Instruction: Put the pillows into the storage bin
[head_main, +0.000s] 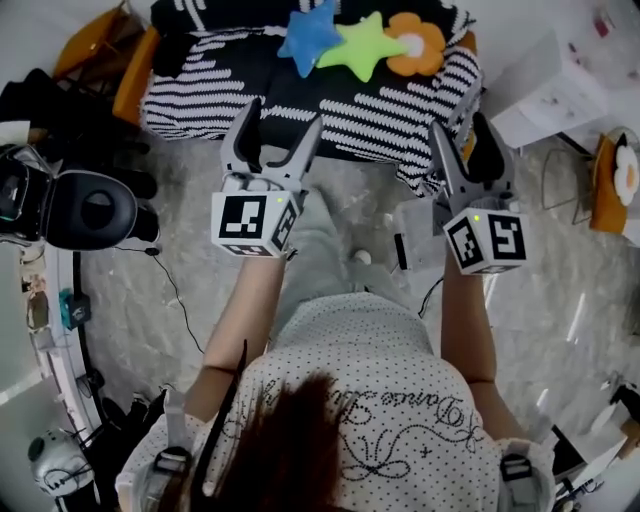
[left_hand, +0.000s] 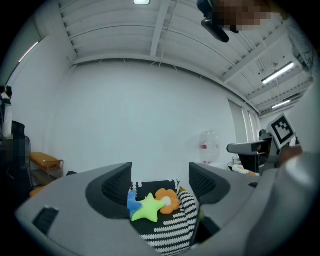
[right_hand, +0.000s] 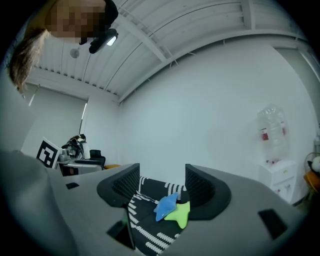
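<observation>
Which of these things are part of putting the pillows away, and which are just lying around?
Part of the job: blue star pillow, green star pillow, orange flower pillow; left hand-held gripper and right hand-held gripper, both open and empty. No storage bin clearly shows.

Just lying about: striped cover under the pillows, water dispenser, floor cable.

Water dispenser (left_hand: 209, 146) against white wall (left_hand: 150, 110); orange chair (left_hand: 45, 161) well apart.

A blue star pillow (head_main: 310, 38), a green star pillow (head_main: 364, 45) and an orange flower pillow (head_main: 416, 42) on black-and-white striped cloth (head_main: 300, 100).
</observation>
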